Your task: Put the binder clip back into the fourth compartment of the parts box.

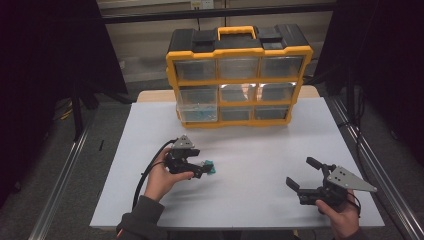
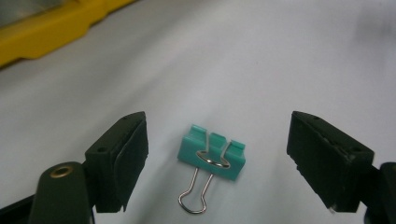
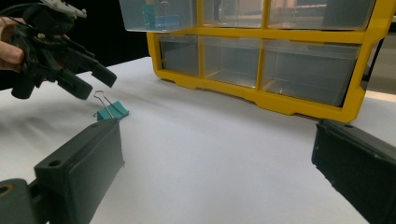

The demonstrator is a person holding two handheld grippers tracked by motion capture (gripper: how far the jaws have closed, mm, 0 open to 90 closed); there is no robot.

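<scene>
Organizer [image 1: 239, 75], yellow frame, clear drawers, stands well beyond both grippers; its lower-left drawer [image 1: 198, 113] is pulled out and holds something teal. Likely where the clip goes, judging by the colour match.

Table [image 1: 260, 150], white sheet, bare around the work.

Right gripper [image 1: 306, 176] rests low at the near right, jaws wide apart, nothing between them. It is well clear of the clip and needs no part in this step.

Left gripper [image 2: 217, 154] hangs over the clip, jaws apart with a gap on each side. No pad touches anything yet.

Clip [image 2: 211, 151], a teal binder clip, lies flat on the table between the left jaws, nearer the left one, its wire handles pointing back toward the gripper body.

Step in hand, as I read it: close on the clip for a pick.
- Centre first: shift so the teal body sits midway between the pads.
- Go low enough that the pads meet the body, not the wire loops; the loops would spring and twist.
- Close squarely on the two short sides. The body is slick and wedge-shaped, so a skewed grip may squirt it out.
</scene>
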